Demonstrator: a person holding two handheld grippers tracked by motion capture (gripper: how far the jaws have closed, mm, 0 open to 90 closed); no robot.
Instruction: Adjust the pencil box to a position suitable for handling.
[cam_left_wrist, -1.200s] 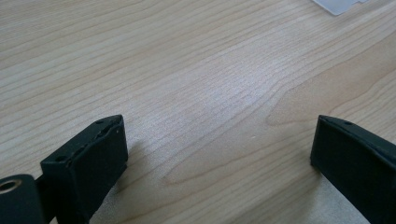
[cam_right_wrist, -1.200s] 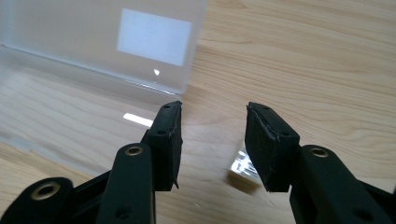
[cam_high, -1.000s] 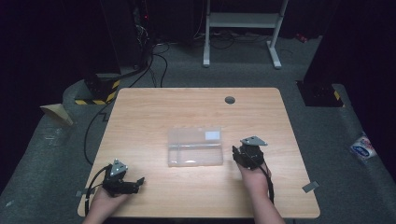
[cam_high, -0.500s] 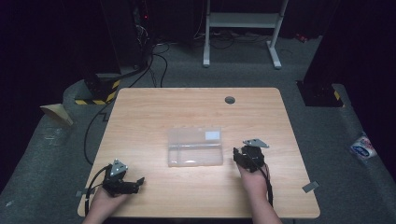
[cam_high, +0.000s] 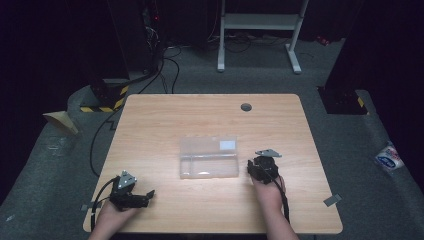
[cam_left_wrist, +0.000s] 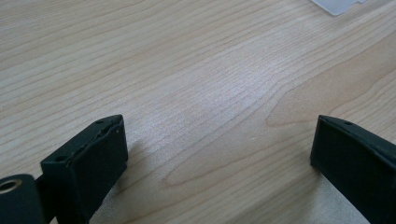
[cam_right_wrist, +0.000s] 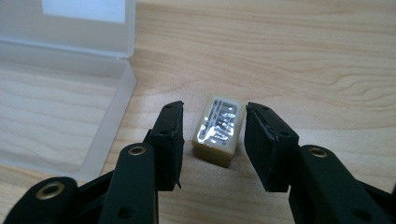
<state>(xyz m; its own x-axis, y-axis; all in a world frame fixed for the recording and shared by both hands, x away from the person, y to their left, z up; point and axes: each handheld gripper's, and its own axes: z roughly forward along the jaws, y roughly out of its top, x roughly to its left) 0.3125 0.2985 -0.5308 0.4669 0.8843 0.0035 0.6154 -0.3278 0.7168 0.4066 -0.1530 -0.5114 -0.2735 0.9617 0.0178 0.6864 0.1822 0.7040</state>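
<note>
Just right of the clear plastic box (cam_right_wrist: 60, 88), on the bare wooden counter (cam_high: 165, 120), sits a small cream block with a shiny printed top (cam_right_wrist: 219, 130) (an eraser, by the look of it); the right gripper (cam_right_wrist: 212, 140) straddles it, one jaw on each side; the jaws have just been closing around it, yet a sliver of gap shows on both sides, so the pads do not press on it, and it lies on the wood, not lifted; judging by the open box lying flat beside it, lid folded back with a white label, the block is meant to go inside, which would explain why the box waits so near; in the high view the right gripper (cam_high: 263, 167) points away from the person toward the box's right end, hand low behind it, forearm coming straight in from the near edge; the left gripper (cam_high: 131, 195) rests near the near-left corner, well apart from the box, jaws released wide over nothing but wood grain (cam_left_wrist: 219, 140), hand lying level; it looks parked, leaving the pick to the right.
</note>
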